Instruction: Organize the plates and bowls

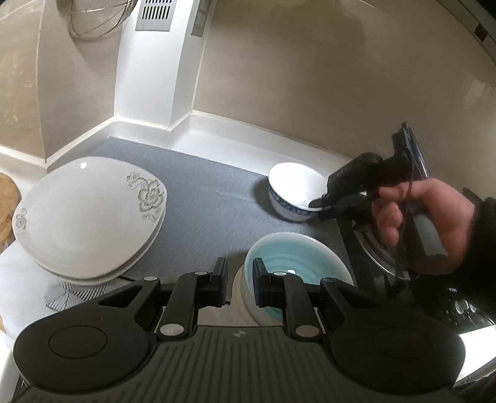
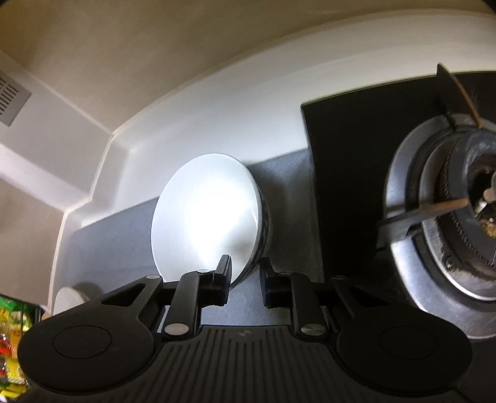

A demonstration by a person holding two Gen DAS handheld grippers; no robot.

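The left gripper (image 1: 238,280) grips the near rim of the teal bowl (image 1: 294,257), low centre of its view, on the grey mat (image 1: 201,186). At right centre, the right gripper (image 1: 322,206), held by a hand (image 1: 415,214), pinches the rim of the white bowl (image 1: 291,189); its own view shows that bowl (image 2: 207,214) between narrow jaws. Stacked plates (image 1: 90,217) crowd the left, a trivet (image 1: 66,294) beneath them; a burner (image 2: 449,210) sits just right of the bowls.

Stove burner (image 2: 458,214) cut off at right edge (wire basket (image 1: 99,18) cropped too).
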